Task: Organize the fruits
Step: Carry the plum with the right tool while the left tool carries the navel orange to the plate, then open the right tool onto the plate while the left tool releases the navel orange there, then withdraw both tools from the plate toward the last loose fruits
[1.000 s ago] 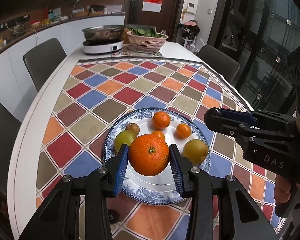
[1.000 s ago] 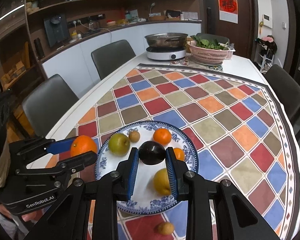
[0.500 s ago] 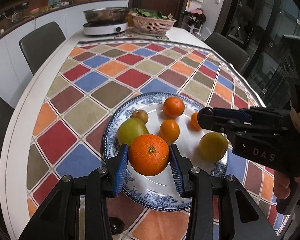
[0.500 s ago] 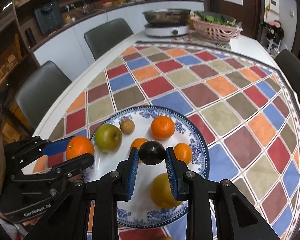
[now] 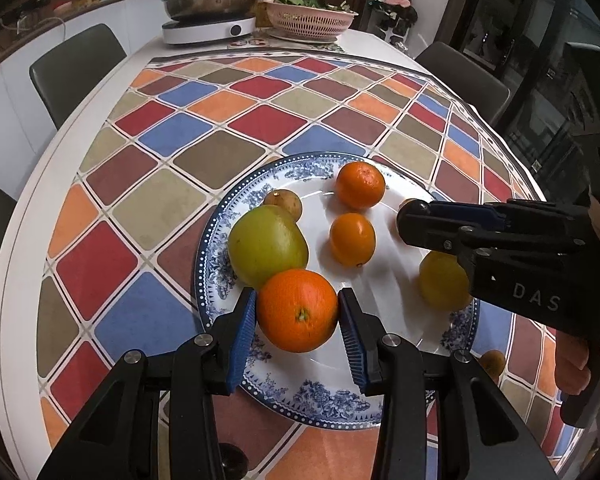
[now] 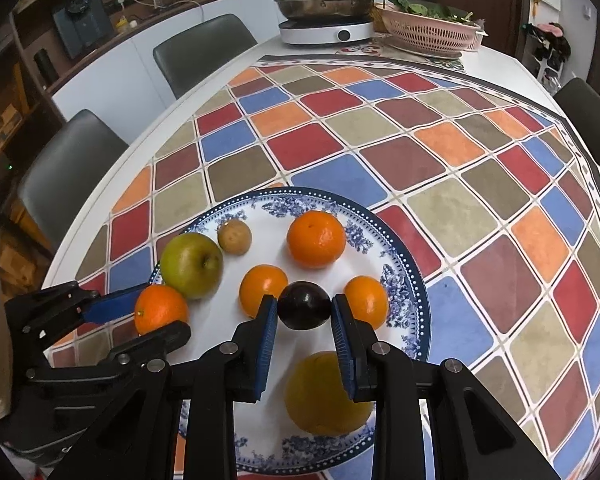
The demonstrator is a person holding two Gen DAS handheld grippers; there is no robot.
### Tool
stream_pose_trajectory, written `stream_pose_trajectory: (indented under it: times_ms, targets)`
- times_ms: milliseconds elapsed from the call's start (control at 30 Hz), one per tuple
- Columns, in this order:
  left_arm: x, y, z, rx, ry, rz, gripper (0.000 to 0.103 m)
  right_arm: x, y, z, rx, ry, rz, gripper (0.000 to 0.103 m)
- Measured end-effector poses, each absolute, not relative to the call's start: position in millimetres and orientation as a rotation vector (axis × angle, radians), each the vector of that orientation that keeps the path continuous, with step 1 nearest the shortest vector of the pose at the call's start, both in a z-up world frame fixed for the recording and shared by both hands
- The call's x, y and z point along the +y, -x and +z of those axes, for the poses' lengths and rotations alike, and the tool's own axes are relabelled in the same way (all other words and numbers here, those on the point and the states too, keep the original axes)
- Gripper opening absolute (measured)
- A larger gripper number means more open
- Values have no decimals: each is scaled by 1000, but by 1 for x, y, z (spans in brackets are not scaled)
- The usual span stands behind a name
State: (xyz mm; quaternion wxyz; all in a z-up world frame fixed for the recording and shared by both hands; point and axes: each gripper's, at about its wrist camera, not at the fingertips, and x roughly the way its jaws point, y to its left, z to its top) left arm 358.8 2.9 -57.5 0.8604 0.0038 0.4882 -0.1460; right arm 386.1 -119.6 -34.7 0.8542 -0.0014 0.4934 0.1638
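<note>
Left gripper (image 5: 298, 312) is pinching a big orange (image 5: 297, 309) at lower centre of its view, blue pads pressing both sides, navel end facing the cam; it's round, no clear long axis. It's hanging over the near edge of the blue-white plate (image 5: 220, 216), just beside a green apple (image 5: 266, 250).

Right gripper (image 6: 304, 312) is clamping a dark plum (image 6: 304, 305) at frame centre, over the plate's middle w/ a yellow fruit (image 6: 326, 396) below it.

Right view is showing the plum; in left view the right gripper's body is hiding it. Left view alone is showing a small fruit (image 5: 493, 362) off the plate, lower right.

Farther back, upper frame: a pink basket (image 6: 428, 30) of greens.
</note>
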Motion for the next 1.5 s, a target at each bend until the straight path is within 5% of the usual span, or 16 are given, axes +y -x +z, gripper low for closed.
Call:
stream_pose_trajectory:
  times_ms: [267,400,1067,1400,1500]
  targets:
    - [3,-359,-54,1018,-14,-292,43,-121,-384,-35,1044,-5,343,30]
    - [5,-354,-45,999,-11,-279,45,-122,-380,-29,1021,-7,341,38]
    - [17,-292,33,812,-7,-249,52,-123,-313,43,858,29,320,38]
    - [33,-253,66,725,-11,-205,69,-121,-282,69,823,2,306,47]
    - [39,-242,73,701,-4,-186,74,-119,-270,75,802,4,285,57]
